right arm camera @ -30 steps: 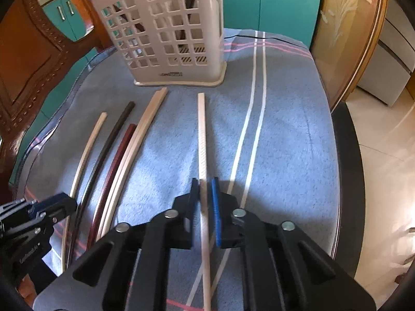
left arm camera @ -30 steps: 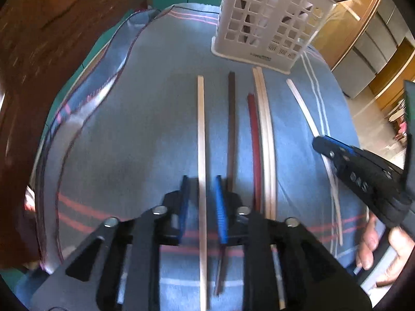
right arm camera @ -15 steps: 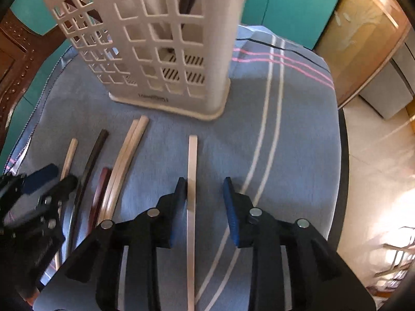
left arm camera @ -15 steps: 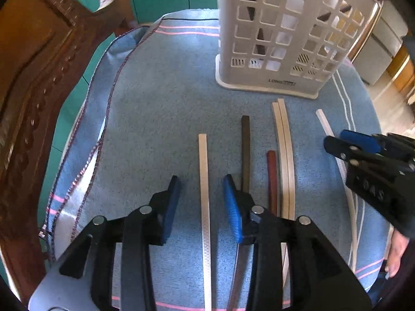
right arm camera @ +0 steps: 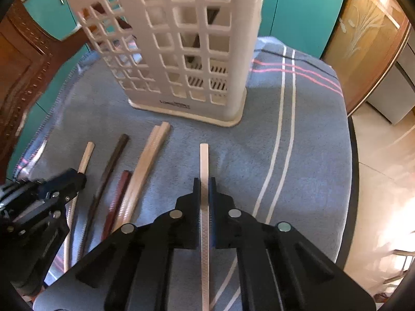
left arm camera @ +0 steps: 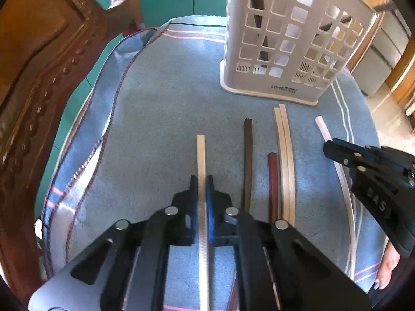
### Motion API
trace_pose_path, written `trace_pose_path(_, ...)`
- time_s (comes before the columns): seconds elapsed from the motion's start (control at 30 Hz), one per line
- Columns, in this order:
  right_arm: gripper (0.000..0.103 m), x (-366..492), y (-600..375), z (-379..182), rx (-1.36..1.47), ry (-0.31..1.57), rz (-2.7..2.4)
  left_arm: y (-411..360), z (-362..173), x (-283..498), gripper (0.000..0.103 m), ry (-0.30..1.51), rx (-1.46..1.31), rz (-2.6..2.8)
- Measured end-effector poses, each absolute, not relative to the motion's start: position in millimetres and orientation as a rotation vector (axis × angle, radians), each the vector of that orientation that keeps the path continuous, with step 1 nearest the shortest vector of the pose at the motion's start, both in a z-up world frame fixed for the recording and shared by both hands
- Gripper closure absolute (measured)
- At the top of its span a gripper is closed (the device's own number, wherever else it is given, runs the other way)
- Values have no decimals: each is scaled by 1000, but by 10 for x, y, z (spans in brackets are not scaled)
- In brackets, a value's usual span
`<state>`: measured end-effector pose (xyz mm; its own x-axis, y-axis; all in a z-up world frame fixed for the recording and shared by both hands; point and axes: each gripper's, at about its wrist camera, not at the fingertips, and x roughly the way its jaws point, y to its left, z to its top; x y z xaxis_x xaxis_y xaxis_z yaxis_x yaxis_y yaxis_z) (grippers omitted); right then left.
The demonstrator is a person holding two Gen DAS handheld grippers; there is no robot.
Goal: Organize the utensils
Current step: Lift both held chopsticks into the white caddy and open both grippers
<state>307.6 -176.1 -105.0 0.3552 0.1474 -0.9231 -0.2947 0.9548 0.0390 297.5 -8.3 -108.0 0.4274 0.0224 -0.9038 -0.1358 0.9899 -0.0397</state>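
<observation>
left hand-held gripper (left arm camera: pixel 201 181) clamping pale chopstick (left arm camera: pixel 200 153), basket (left arm camera: pixel 290 41) beyond

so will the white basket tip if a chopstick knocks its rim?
Possibly. The white basket is tall on a narrow base, and its lattice walls look light. It stands on soft blue cloth, so it may rock rather than slide.
</observation>
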Motion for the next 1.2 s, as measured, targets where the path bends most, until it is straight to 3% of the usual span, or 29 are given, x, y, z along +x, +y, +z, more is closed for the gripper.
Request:
trace_pose_path(0.3, 97, 2615, -2016, -299, -19, 968, 334, -109, -741, 2435, 96, 1033, -188, 18)
trace_pose_path(0.67, 96, 2232, -2300, 683, 104, 768, 419, -234, 564, 1933, 96, 730, -141, -98)
trace_pose_path(1.0, 96, 2518, -2452, 1399, 236, 642, 437, -242, 1460, 2318, 96, 533, -109, -129)
trace_pose_path(1.2, 96, 2816, -2569, 1937, 309, 470, 358, -198, 1903, 2771, 96, 392, -134, -82)
